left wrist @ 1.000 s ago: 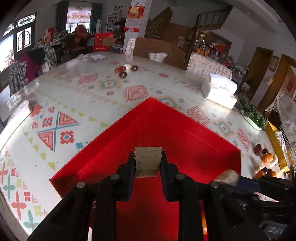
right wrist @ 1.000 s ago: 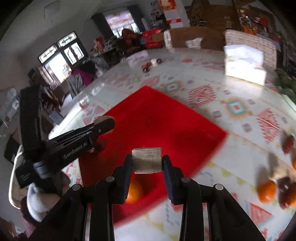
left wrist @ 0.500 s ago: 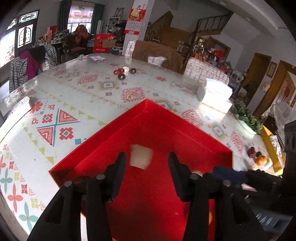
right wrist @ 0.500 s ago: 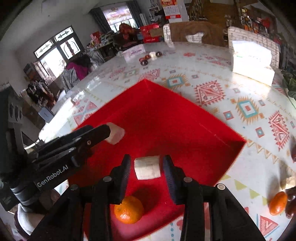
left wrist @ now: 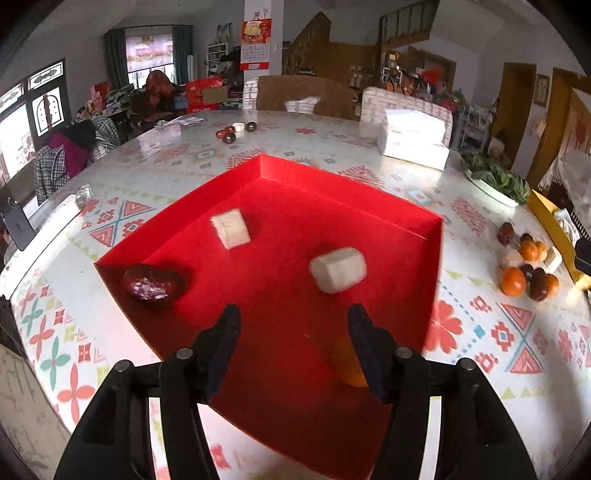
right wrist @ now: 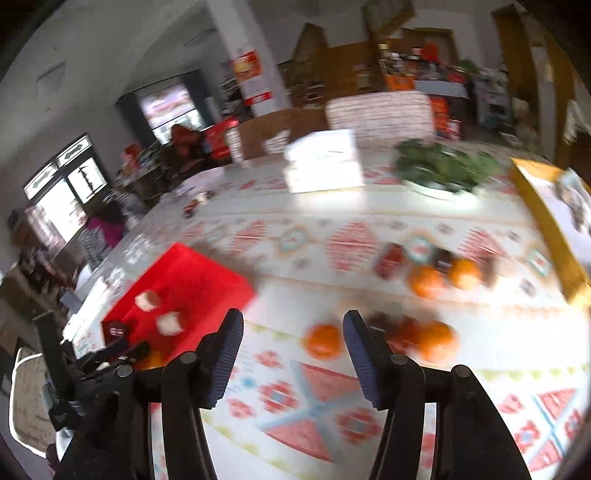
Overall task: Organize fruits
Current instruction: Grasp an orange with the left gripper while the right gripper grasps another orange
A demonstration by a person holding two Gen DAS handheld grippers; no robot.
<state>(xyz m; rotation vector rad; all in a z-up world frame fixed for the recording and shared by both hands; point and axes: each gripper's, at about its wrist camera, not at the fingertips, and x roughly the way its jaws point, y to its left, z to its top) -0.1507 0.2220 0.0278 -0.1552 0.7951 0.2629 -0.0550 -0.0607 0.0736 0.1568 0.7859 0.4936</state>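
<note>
1. Left gripper (left wrist: 293, 321), left wrist view: jaws opening, nothing between them, above the red tray (left wrist: 437, 236). In the tray: two pale blocks (left wrist: 338, 269) (left wrist: 231, 227), one dark red fruit (left wrist: 149, 284), and an orange (left wrist: 345, 363) partly behind the right finger.
2. Right gripper (right wrist: 293, 326), right wrist view (blurred): jaws opening, empty, over the patterned table (right wrist: 321, 406). An orange (right wrist: 323, 341) lies beyond the gap; more oranges and dark fruits (right wrist: 428, 275) sit further right.

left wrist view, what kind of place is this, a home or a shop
Most likely a lived-in home: a big dining table with a patterned cover, a staircase behind, a wall calendar and household clutter.
</note>
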